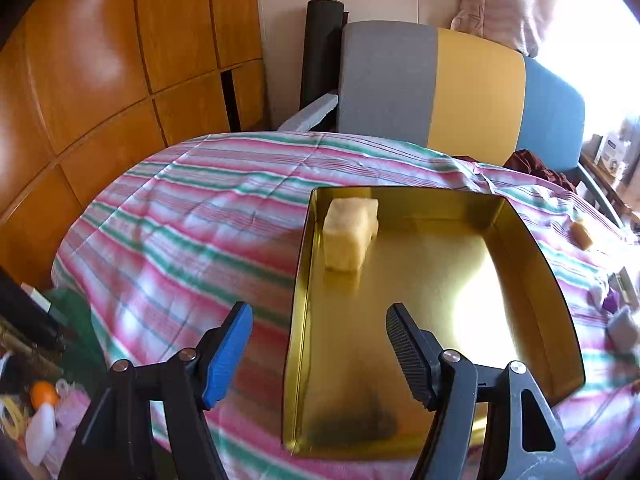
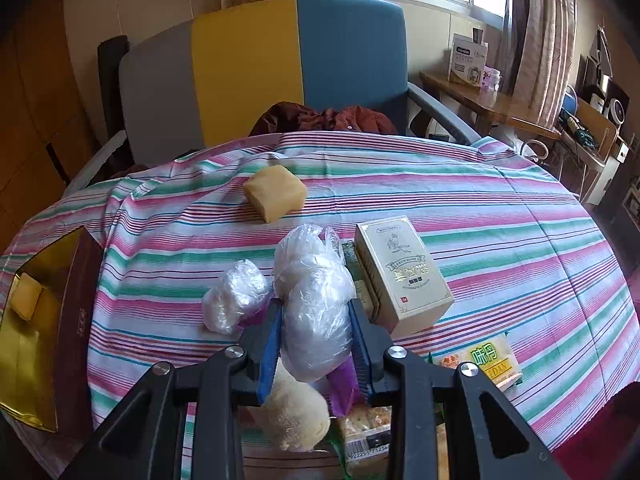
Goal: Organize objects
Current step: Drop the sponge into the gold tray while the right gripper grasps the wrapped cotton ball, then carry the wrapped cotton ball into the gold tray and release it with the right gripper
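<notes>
the left hand-held gripper (image 1: 320,354) hangs released and empty over the gold tin (image 1: 532,248), a pale block (image 1: 350,236) lying ahead in its far-left corner. the right hand-held gripper (image 2: 316,346) is clenched on a plastic-wrapped bundle (image 2: 314,300) above the striped tabletop (image 2: 500,216).

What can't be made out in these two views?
- Bag contents, right wrist view: crinkled plastic hides them, though the right hand-held gripper clamps it.
- Packets at the bottom, right wrist view: covered by the gripper's body.
- Items at the right edge, left wrist view: blurred and cut off.
- Tin near corner, left wrist view: behind the open left hand-held gripper.
</notes>
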